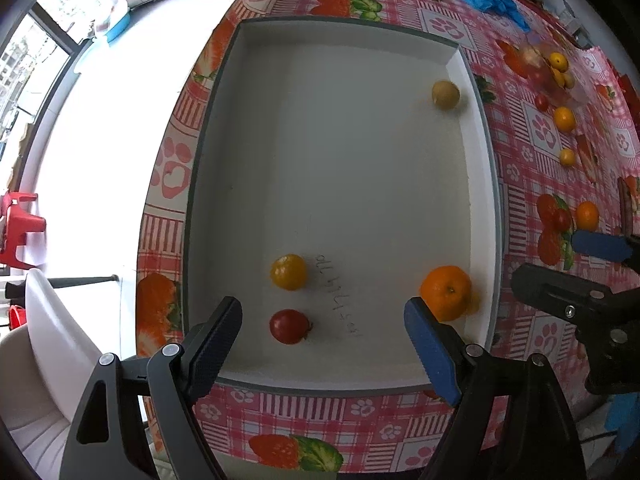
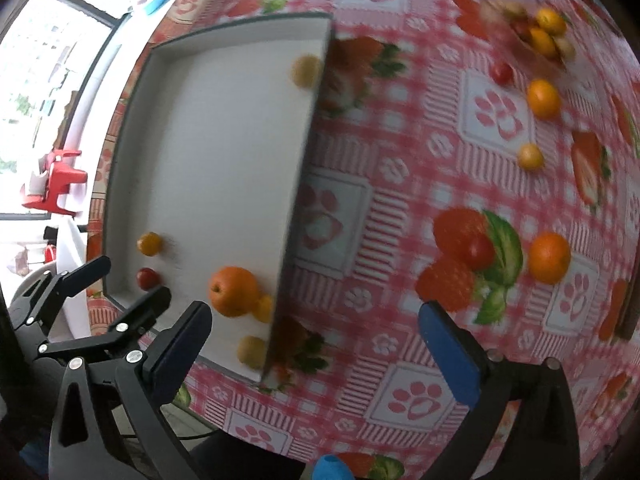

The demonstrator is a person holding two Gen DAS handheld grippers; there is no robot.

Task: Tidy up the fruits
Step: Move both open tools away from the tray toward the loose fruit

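White and shallow, the tray [image 1: 476, 168] is filling the centre of the left wrist view, and it is serving as your collecting bin. You are holding the left gripper [image 1: 324, 340] pointed down over its lower end, fingers spread wide with nothing between them; the red tomato [image 1: 289, 326] and the yellow tomato [image 1: 289, 272] are lying just above that gap, probably where you have been setting the small fruit. A large orange [image 1: 446, 292] is resting against the tray's right wall at lower right, and a pale brownish fruit [image 1: 445, 95] is sitting alone in the upper right corner.

In the right wrist view you are carrying the right gripper [image 2: 316, 344] over the tray's right rim and the strawberry-print tablecloth [image 2: 400, 216], its fingers also standing wide and empty. The blur suggests the hand is travelling. Unsorted fruit is waiting outside the tray: a loose orange [image 2: 549, 257] and a loose red tomato [image 2: 480, 250] at centre right, and further oranges near a clear container [image 2: 516, 4] at upper right. Your open right fingers are likely heading for one of these next.
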